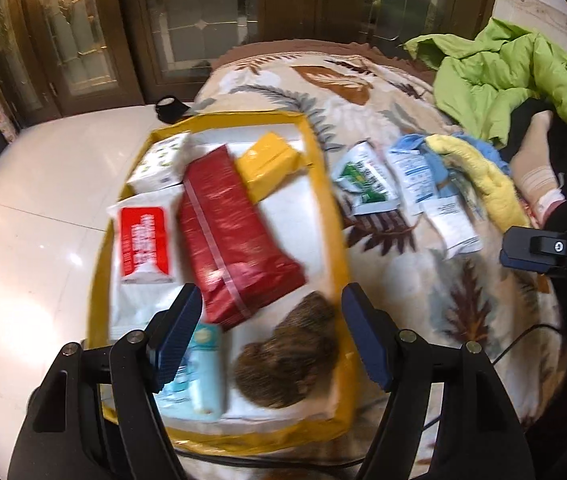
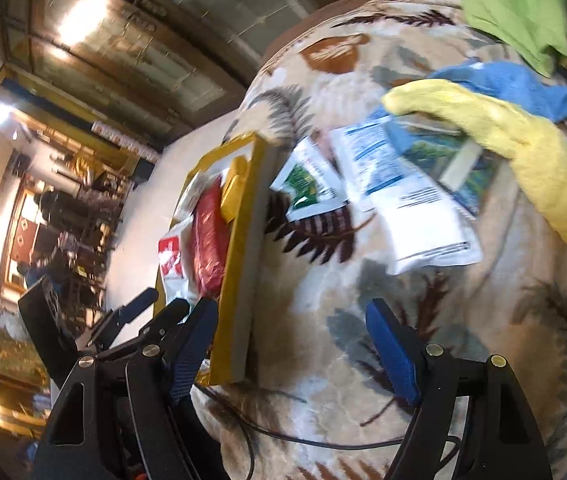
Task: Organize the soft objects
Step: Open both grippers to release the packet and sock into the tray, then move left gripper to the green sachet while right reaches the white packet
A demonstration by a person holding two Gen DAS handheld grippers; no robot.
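Left tool [image 1: 269, 334]: hanging released, fingers wide apart, nothing between them; sitting over the near end of the box.
Right tool [image 2: 295, 346]: also released, fingers spread, gripping nothing; hovering over the bed w/ the box just to its left.
Box [image 1: 327, 200]: yellow-rimmed, white inside, lying on the bed ahead of the left tool.
Brown fur item [image 1: 287, 356]: lying in the box, directly btwn the left tool's fingers in view, below them; cannot tell if touching.
Red pack [image 1: 231, 236]: resting in box centre, just ahead of the left finger, tilted diagonally.
Yellow pack [image 1: 269, 164]: lying farther ahead, touching the red pack's far end.
White-red pack [image 1: 143, 240]: lying ahead-left of the left tool, beside the red pack.
Light blue pack [image 1: 201, 372]: sitting by the left finger, partly hidden behind it.
White printed pack [image 1: 161, 162]: sitting in the far-left corner of the box.
Loose pouches: green-white pouch [image 2: 309, 186] and blue-white pouches [image 2: 395, 184] lying on the bed ahead of the right tool, outside the box, overlapping.
Cloths: yellow cloth [image 2: 523, 148] draping over the pouches' far side; blue cloth [image 2: 523, 84] lying under it, ahead-right.
Green jacket [image 1: 515, 68]: bunching at far right.
Bed [image 2: 503, 320]: leaf-print blanket under everything.
Cable [image 2: 323, 442]: running across the blanket near the right tool.
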